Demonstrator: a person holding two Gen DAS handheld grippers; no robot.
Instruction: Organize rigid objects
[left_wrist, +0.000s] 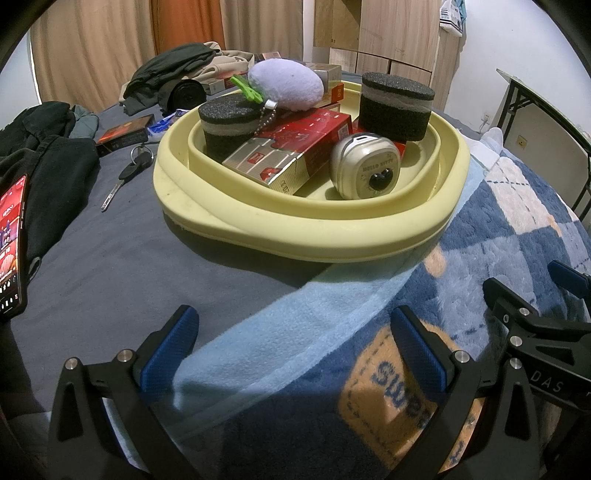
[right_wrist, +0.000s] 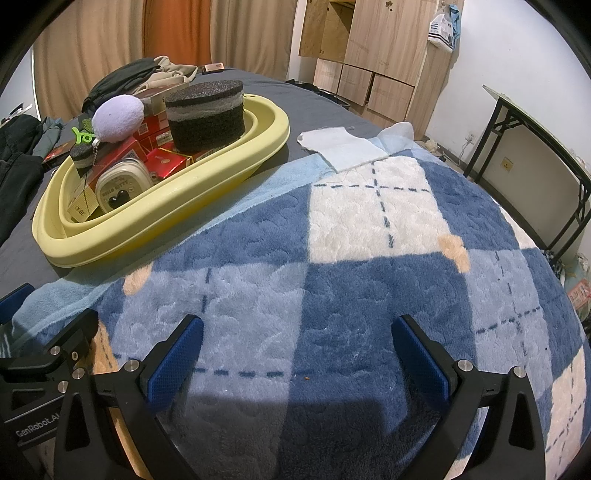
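Observation:
A pale yellow basin sits on the bed. It holds two black foam pucks, red cigarette cartons, a silver rounded case and a lilac plush keychain. My left gripper is open and empty, low over the blanket in front of the basin. My right gripper is open and empty over the checked blanket, right of the basin.
A key, a dark red box and a phone lie on the grey sheet left of the basin. Dark clothes are piled at left and behind. A blue checked blanket covers the right. A folding table stands at right.

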